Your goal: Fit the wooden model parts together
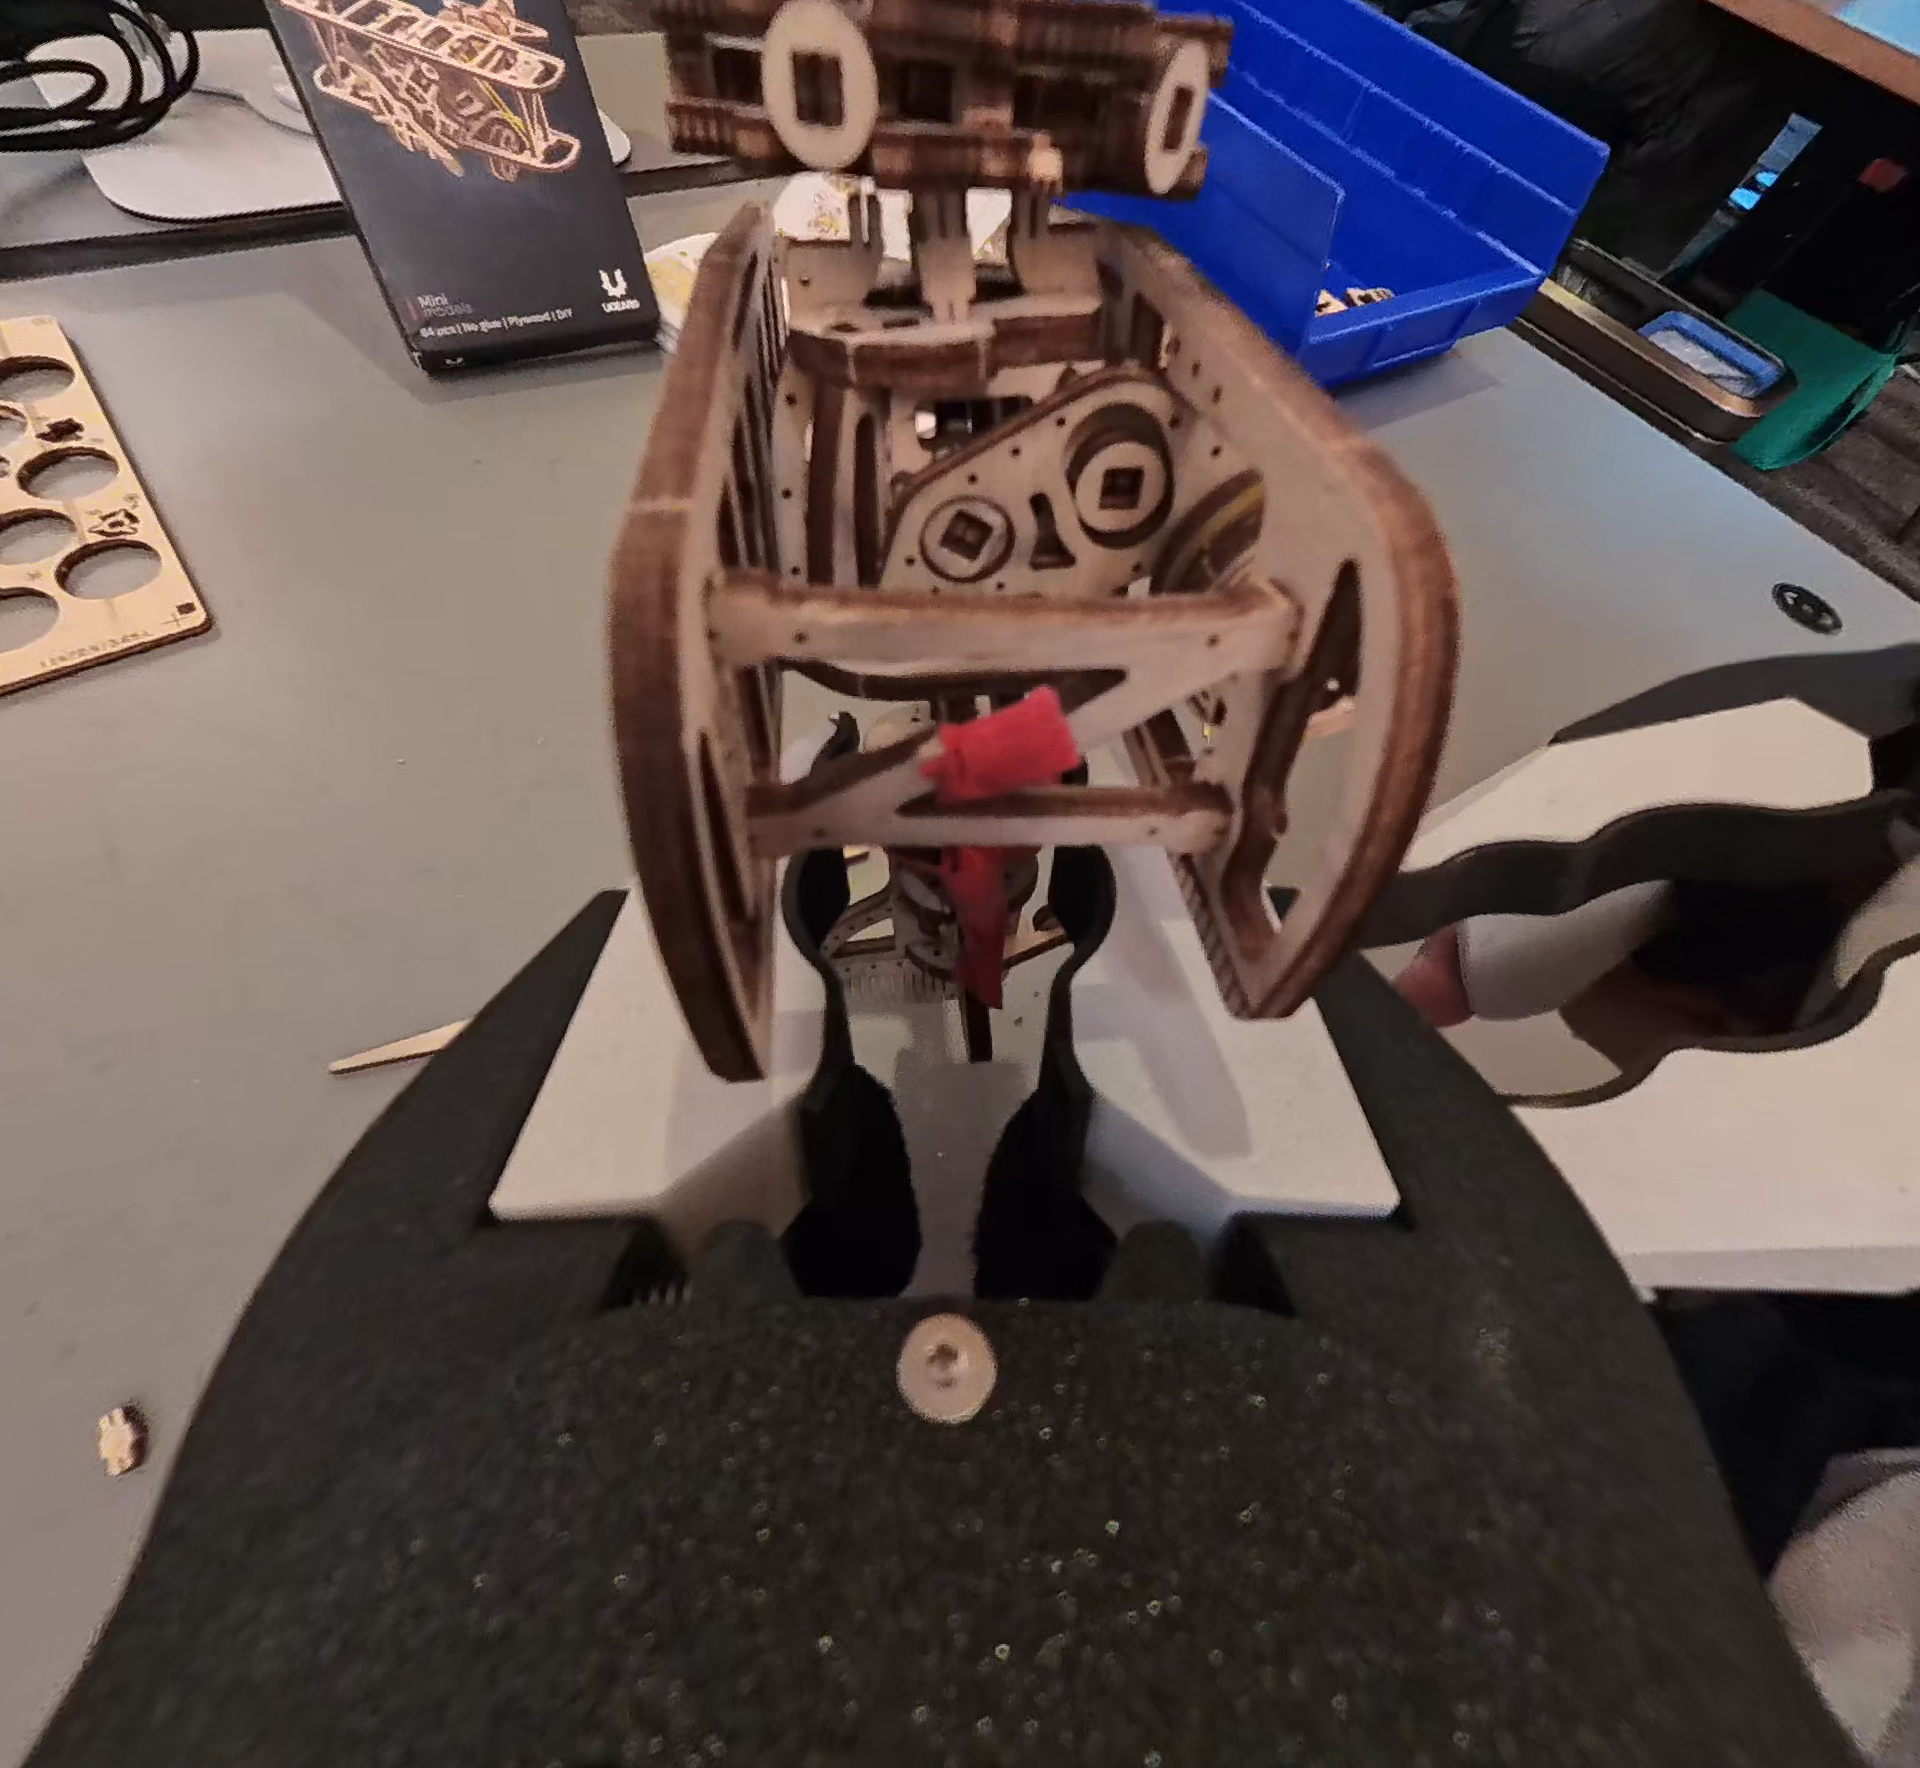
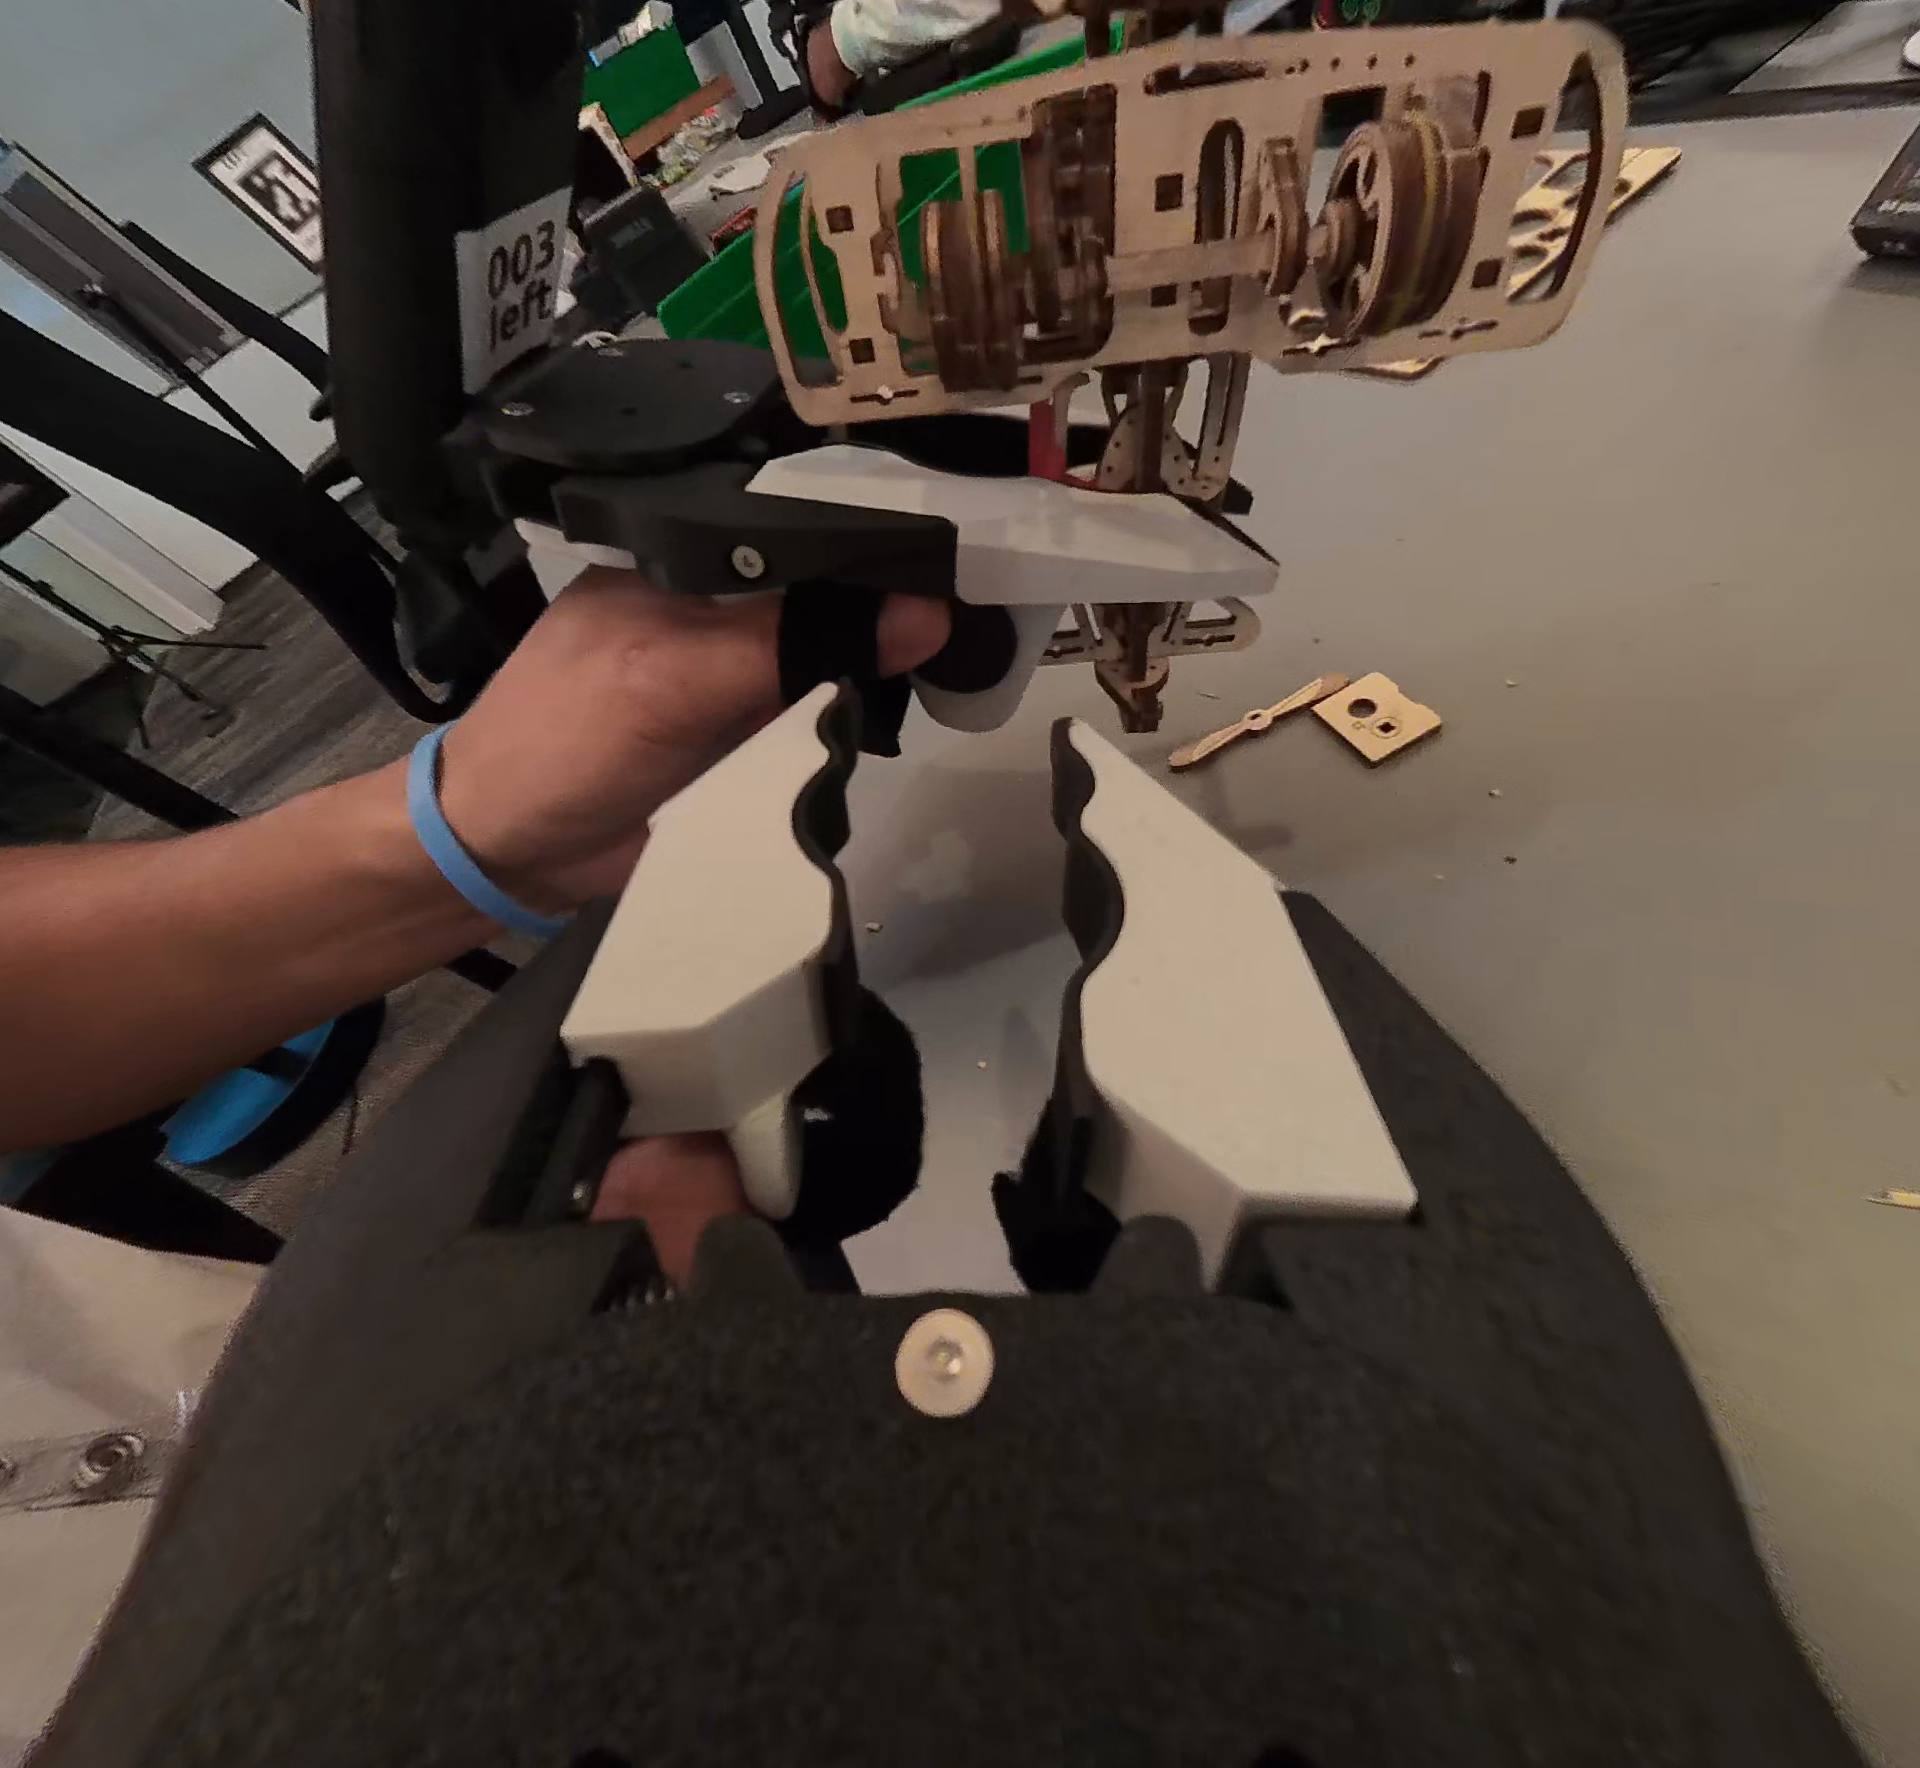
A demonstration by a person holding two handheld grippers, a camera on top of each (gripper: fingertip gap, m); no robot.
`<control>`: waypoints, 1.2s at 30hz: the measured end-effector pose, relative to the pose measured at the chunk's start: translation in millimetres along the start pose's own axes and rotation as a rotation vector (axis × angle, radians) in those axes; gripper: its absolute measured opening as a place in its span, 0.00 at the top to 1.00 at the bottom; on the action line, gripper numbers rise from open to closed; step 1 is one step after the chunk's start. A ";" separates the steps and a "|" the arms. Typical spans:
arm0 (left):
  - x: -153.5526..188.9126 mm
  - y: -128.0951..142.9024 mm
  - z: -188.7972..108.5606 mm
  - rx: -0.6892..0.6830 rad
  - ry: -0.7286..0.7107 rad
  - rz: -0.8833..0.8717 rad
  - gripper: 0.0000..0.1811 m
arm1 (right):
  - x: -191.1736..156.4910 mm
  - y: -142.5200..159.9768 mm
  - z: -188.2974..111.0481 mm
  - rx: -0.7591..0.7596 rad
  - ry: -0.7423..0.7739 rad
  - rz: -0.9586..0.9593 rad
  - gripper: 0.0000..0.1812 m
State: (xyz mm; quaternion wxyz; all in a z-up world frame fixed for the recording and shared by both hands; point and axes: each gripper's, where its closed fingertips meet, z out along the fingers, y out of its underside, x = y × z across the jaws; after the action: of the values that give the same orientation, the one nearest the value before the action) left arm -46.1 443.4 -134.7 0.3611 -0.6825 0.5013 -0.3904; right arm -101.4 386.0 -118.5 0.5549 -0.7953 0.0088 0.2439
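Plywood model, part-built, held upright above the grey table: left gripper jaws clamped on its lower frame, apparently beside a red piece. Right gripper jaws apart, holding nothing, just below the model. Loose propeller and square plate beyond. Farther: punched sheet, black box, blue bin.

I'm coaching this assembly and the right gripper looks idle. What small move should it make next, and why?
Probably lower the right gripper to the loose propeller on the table. It is open and empty, while the left gripper is shut on the wooden model, held off the table.
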 end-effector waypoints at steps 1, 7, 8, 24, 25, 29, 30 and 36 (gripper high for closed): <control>-0.7 0.5 -0.1 -0.002 -0.004 -0.002 0.83 | -1.5 0.3 1.0 0.005 -0.004 0.014 0.81; -2.0 -2.7 -3.3 0.017 -0.010 -0.005 0.83 | -6.3 -1.1 2.4 0.051 0.002 0.024 0.82; -0.9 -3.5 -4.0 0.020 -0.009 0.003 0.82 | -7.2 -1.4 2.1 0.057 0.003 0.015 0.83; 1.8 -2.4 -3.3 0.017 -0.029 0.044 0.82 | -7.8 -6.8 -3.7 0.083 0.003 -0.014 0.89; -2.3 -3.1 -3.7 0.020 -0.050 0.076 0.82 | -5.2 -11.4 -7.9 0.090 0.000 -0.032 0.87; -8.9 -5.7 -5.4 0.034 -0.060 0.223 0.82 | 23.2 -42.3 -32.9 0.119 0.095 -0.119 0.82; -8.5 -5.0 -4.8 0.029 -0.033 0.240 0.82 | 29.8 -50.6 -38.7 0.121 0.118 -0.160 0.81; -45.0 -8.2 1.4 -0.015 -0.071 0.321 0.82 | 81.5 -64.3 -49.5 -0.013 0.209 -0.272 0.75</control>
State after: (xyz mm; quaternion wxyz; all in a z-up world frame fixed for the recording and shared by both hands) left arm -50.2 488.9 -135.8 0.4314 -0.6096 0.5938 -0.2995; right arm 7.4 387.7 -81.3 0.5738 -0.8137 -0.0427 0.0825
